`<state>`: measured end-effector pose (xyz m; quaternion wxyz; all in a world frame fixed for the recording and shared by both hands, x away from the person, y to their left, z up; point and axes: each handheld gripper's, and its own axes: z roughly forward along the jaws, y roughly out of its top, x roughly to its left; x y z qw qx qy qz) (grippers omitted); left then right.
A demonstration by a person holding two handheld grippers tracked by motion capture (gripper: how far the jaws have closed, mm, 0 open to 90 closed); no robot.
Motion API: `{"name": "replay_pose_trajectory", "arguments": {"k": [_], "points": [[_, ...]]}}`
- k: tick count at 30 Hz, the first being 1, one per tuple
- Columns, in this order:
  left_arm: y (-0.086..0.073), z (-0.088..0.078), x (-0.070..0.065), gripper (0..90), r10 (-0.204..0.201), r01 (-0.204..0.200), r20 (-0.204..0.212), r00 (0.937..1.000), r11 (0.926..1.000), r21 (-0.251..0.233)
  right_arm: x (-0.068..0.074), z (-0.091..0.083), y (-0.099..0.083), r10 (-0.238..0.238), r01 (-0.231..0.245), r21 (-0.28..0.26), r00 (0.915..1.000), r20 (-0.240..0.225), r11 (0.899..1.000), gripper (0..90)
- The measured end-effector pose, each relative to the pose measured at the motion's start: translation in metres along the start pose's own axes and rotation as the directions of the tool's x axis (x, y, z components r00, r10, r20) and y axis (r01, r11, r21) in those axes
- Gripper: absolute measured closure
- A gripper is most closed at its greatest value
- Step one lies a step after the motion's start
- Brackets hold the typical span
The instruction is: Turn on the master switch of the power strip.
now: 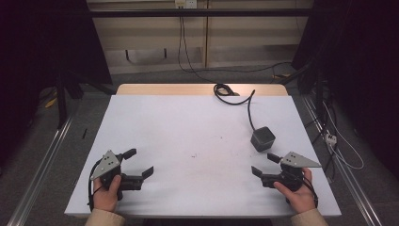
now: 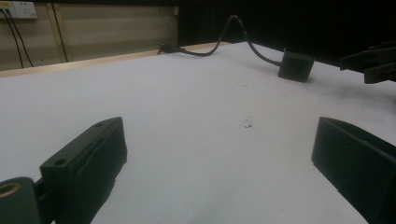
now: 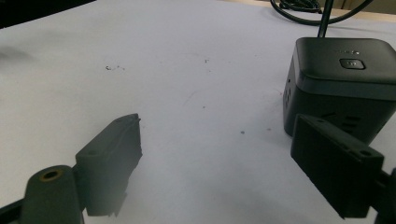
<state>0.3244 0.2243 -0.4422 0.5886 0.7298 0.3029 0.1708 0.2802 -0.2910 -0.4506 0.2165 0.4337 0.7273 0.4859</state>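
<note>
Over at 2 o'clock on my desk (image 1: 155, 117) sits the black power cube (image 1: 262, 139), just beyond my right tongs (image 1: 263, 164), spread wide. Left tongs (image 1: 140, 162) idle, spread too. I'm lining up; next I'd nudge forward and straddle it squarely.

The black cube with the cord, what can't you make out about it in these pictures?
- Black cube: in the right gripper view the right gripper has one jaw in front of its lower corner.
- Its sockets: too small in the high view, dark in both gripper views.
- Cord: its coil is cut off by the right gripper view's top edge; the plug is too small to read in the left gripper view.
</note>
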Motion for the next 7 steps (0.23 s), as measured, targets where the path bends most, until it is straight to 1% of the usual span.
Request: {"name": "replay_pose_trajectory", "arguments": {"k": [1, 7], "points": [[0.0, 0.0, 0.0003, 2.9, 0.004, -0.004, 0.0, 1.0, 1.0, 0.001, 0.0002, 0.0001, -0.0002, 0.0, 0.0, 0.002, 1.0, -0.001, 1.0, 16.1], [0.0002, 0.0012, -0.0002, 2.9, -0.003, 0.003, -0.002, 1.0, 1.0, 0.0, 0.0004, 0.0024, -0.0015, -0.008, 0.008, 0.017, 1.0, -0.001, 1.0, 16.1]]}}
